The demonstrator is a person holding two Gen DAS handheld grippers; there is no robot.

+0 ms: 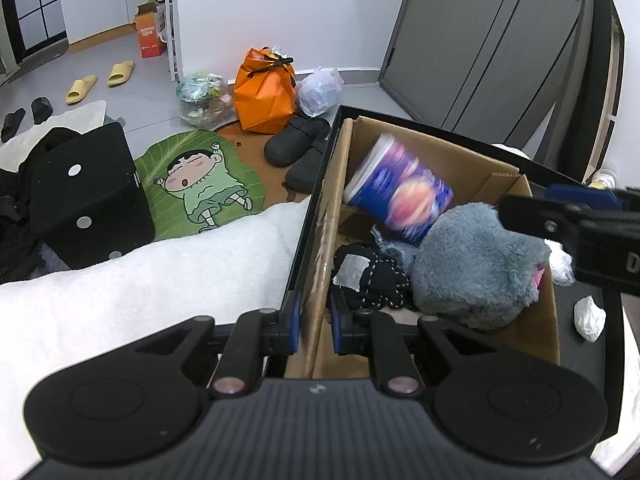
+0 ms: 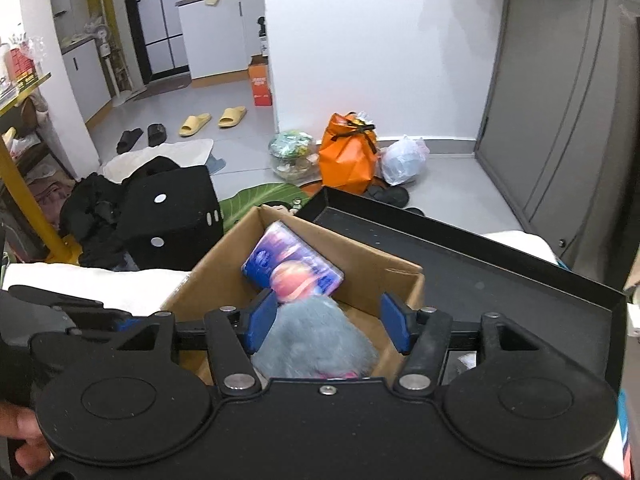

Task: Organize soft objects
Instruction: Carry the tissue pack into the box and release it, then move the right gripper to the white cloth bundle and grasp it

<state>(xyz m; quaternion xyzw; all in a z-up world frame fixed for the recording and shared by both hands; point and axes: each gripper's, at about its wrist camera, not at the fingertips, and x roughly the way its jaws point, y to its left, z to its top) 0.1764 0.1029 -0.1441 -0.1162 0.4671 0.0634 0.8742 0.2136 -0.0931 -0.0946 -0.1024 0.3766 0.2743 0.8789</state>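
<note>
A cardboard box [image 1: 472, 160] stands in a black tray [image 1: 580, 312]. Inside lie a blue tissue pack [image 1: 400, 190], blurred by motion, a grey plush toy [image 1: 476, 264] and a black stitched cloth [image 1: 372, 276]. My left gripper [image 1: 314, 322] is shut on the box's near-left wall. My right gripper [image 2: 326, 326] is open above the grey plush [image 2: 316, 340], one finger on each side, holding nothing. The tissue pack [image 2: 292, 270] lies just beyond it. The right gripper also shows in the left wrist view [image 1: 568, 220].
A white towel [image 1: 140, 280] covers the surface left of the tray. Crumpled tissue [image 1: 588, 316] lies in the tray. On the floor are a black cube [image 1: 88, 196], a cartoon mat [image 1: 200, 188], an orange bag [image 1: 264, 92], dark slippers [image 1: 296, 144] and plastic bags [image 1: 320, 90].
</note>
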